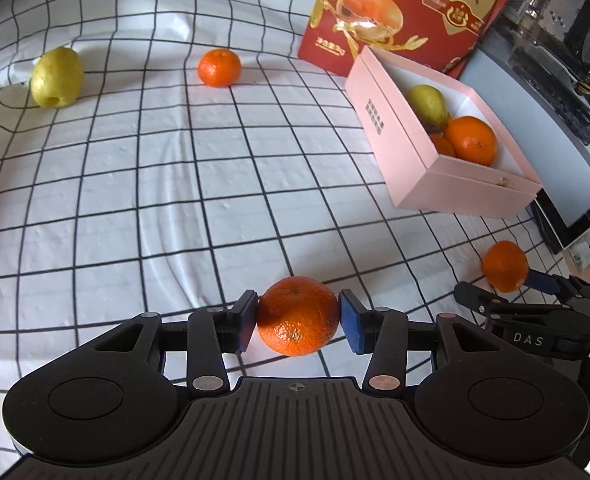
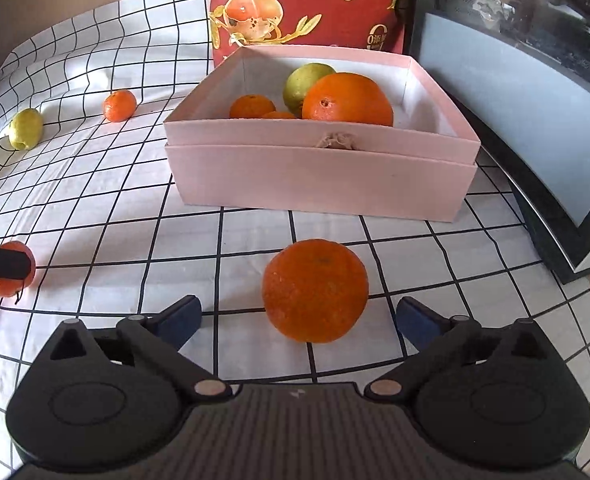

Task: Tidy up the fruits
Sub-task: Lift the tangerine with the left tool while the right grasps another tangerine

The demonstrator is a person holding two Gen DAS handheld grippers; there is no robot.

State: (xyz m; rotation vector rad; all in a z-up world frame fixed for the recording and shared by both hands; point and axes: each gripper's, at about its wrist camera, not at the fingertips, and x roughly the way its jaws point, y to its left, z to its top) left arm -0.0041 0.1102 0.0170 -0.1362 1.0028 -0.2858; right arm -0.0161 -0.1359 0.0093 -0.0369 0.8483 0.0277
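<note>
Left gripper (image 1: pixel 298 322) clamped on a mandarin (image 1: pixel 297 315), pads squeezing both sides at the widest part, down at 6 o'clock in the left view. Right gripper (image 2: pixel 298 318) wide apart around a bigger orange (image 2: pixel 315 290) sitting on the checked cloth (image 2: pixel 135 208), not touching yet. Probably light, firm but a bit squishy, bumpy skin so decent grip; round though, so likely to roll if nudged, best pinched across the middle. Pink box (image 2: pixel 319 178) at 12 o'clock from the right gripper, already partly full, free corner on its right. Front wall needs clearing, so lift first. Plenty of bare cloth between.
</note>
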